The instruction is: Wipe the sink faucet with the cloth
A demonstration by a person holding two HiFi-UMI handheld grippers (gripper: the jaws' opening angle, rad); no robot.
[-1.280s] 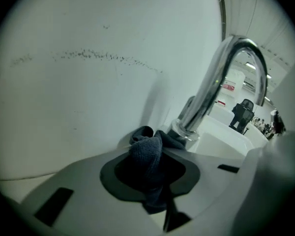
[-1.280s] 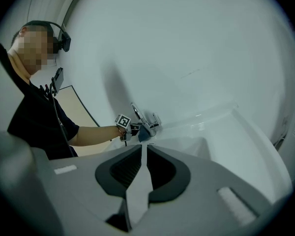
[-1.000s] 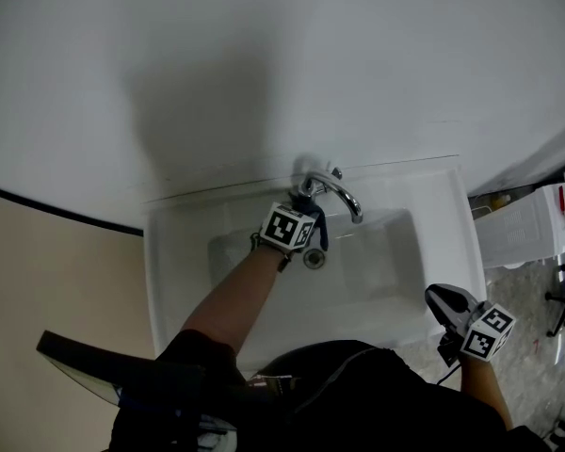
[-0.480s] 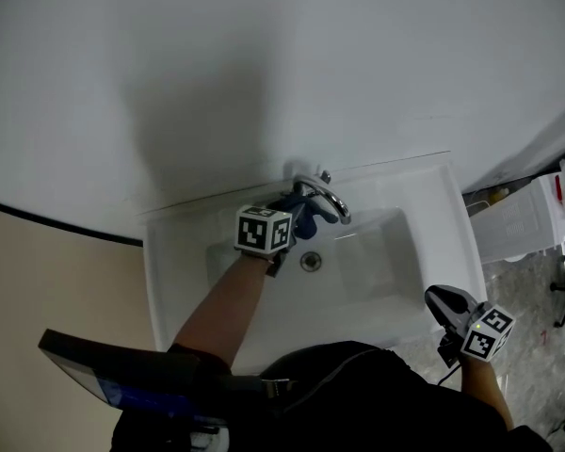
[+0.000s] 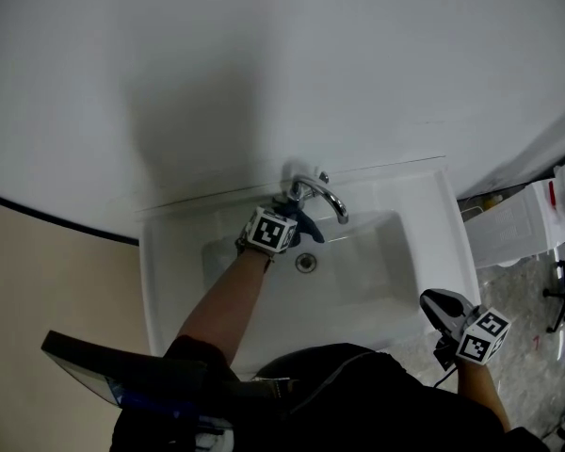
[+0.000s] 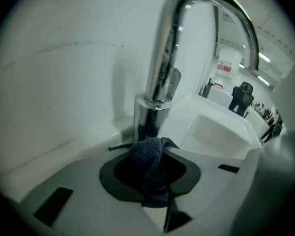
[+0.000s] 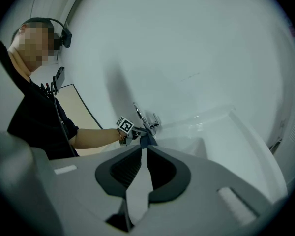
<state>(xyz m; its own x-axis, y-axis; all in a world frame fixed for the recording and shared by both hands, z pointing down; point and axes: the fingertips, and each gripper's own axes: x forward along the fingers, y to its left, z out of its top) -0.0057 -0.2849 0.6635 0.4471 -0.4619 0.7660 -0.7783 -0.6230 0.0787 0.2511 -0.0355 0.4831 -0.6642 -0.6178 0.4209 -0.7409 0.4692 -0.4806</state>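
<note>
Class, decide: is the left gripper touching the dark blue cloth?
Touching. The left gripper view shows the cloth bunched up and pinched between the jaws of the left gripper.

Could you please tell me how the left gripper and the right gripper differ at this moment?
The left gripper is clamped on the dark blue cloth; the right gripper is shut on nothing. The left gripper sits at the base of the faucet; the right gripper hovers by the near right corner of the sink. Both carry a marker cube.
</note>
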